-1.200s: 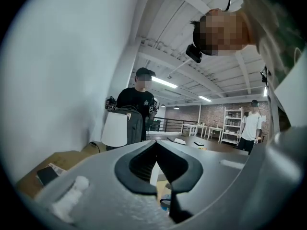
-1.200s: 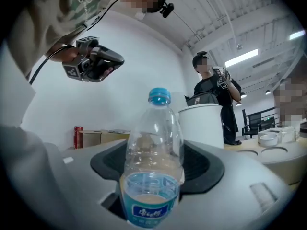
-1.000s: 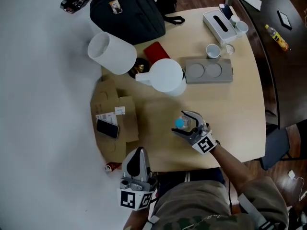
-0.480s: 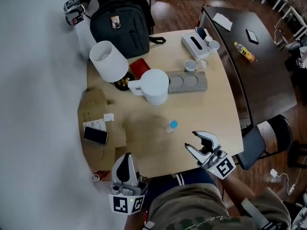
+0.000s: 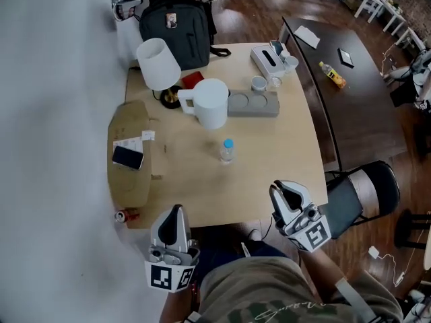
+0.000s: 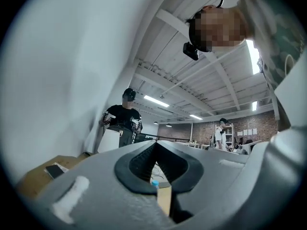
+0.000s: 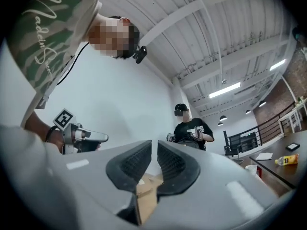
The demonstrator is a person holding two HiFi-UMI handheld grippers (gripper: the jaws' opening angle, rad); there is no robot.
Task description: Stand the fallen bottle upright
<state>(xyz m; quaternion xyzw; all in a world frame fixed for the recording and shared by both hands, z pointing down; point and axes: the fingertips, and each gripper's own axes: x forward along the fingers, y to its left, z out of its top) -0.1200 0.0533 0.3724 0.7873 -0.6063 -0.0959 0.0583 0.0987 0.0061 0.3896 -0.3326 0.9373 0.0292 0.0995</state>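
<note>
Head view high above the counter [image 5: 283, 153], looking steeply down, both gripper views by its near edge, facing level along their jaws, sharing a standing person [image 6: 123, 123] beyond.

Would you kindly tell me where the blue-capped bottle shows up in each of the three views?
Head view: the bottle stands upright mid-table.
Left gripper view: only its blue cap peeks out, low at centre.
Right gripper view: not in it.
Shared landmark: the tan table.

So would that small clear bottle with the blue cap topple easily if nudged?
Probably: the clear blue-capped bottle stands upright on a narrow base. It looks like thin plastic, so likely light. Once down, its round body might roll.
</note>
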